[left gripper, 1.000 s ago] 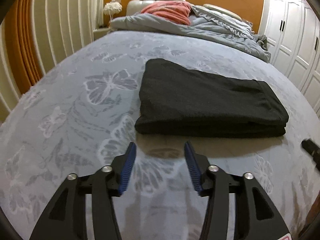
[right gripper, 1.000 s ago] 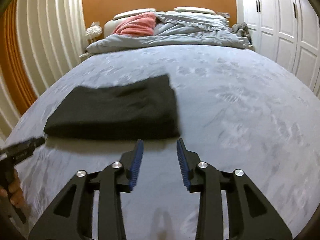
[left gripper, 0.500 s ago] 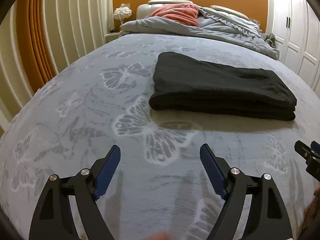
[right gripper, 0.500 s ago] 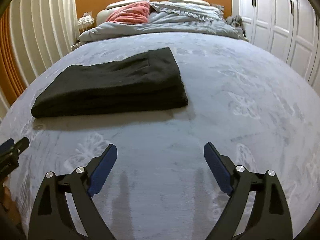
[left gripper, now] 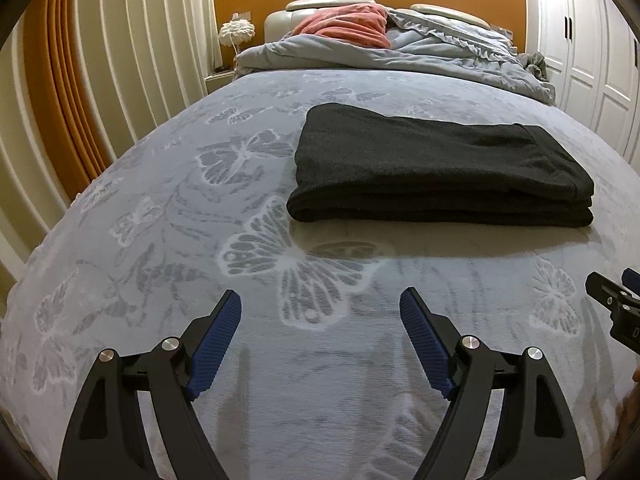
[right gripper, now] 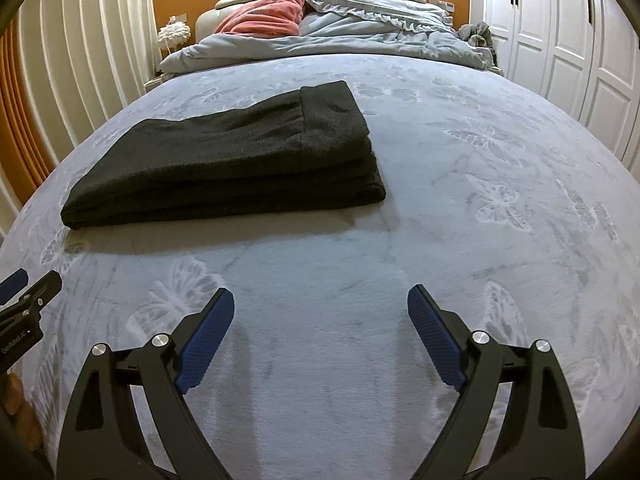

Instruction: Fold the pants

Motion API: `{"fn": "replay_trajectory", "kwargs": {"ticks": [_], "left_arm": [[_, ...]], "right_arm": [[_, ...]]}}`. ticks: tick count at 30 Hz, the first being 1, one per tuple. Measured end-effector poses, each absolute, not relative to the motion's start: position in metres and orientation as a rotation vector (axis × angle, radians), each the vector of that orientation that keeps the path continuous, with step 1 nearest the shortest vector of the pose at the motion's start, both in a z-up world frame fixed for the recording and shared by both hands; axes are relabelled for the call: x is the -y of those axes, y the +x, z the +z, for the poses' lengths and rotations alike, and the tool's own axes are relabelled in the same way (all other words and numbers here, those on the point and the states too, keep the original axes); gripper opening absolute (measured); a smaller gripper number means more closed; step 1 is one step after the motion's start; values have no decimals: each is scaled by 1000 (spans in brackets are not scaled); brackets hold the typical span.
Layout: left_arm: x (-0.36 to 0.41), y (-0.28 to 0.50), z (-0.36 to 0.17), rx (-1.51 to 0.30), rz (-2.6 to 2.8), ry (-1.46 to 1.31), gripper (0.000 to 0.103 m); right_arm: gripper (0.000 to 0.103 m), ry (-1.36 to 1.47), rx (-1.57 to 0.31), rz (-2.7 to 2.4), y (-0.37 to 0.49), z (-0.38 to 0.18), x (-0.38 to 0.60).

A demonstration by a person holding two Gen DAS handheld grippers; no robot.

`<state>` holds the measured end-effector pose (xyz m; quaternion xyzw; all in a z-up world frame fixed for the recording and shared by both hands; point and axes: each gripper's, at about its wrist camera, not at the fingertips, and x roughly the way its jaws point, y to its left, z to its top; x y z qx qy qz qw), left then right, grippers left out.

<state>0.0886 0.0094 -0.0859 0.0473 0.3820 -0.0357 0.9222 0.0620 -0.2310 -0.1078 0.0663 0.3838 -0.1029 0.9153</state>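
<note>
- Left wrist view: the pants [left gripper: 440,168] lie in the upper middle to right of the frame as a flat dark stack of layers on the bedspread [left gripper: 160,240], which suggests the folding is done or nearly so.
- The left gripper [left gripper: 320,312] sits at the bottom centre, jaws wide apart with only the butterfly pattern between them, well short of the stack. It looks parked, not reaching.
- Only this view shows the stack's left folded edge square-on, with the right gripper's tip at the right edge.
- Right wrist view: the pants [right gripper: 240,160] sit in the upper left, waistband end toward centre.
- The right gripper [right gripper: 320,312] at the bottom centre is spread open and empty, apart from the cloth.
- This view alone shows the stack's right end with its layers, and the left gripper's tip at the left edge.
</note>
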Motion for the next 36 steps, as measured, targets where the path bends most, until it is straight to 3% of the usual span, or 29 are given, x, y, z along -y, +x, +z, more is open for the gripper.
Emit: {"fn": "replay_trajectory", "kwargs": {"ticks": [36], "left_arm": [[-8, 84, -81, -751, -56, 97, 79]], "right_arm": [[86, 132, -789, -217, 62, -109, 229]]}}
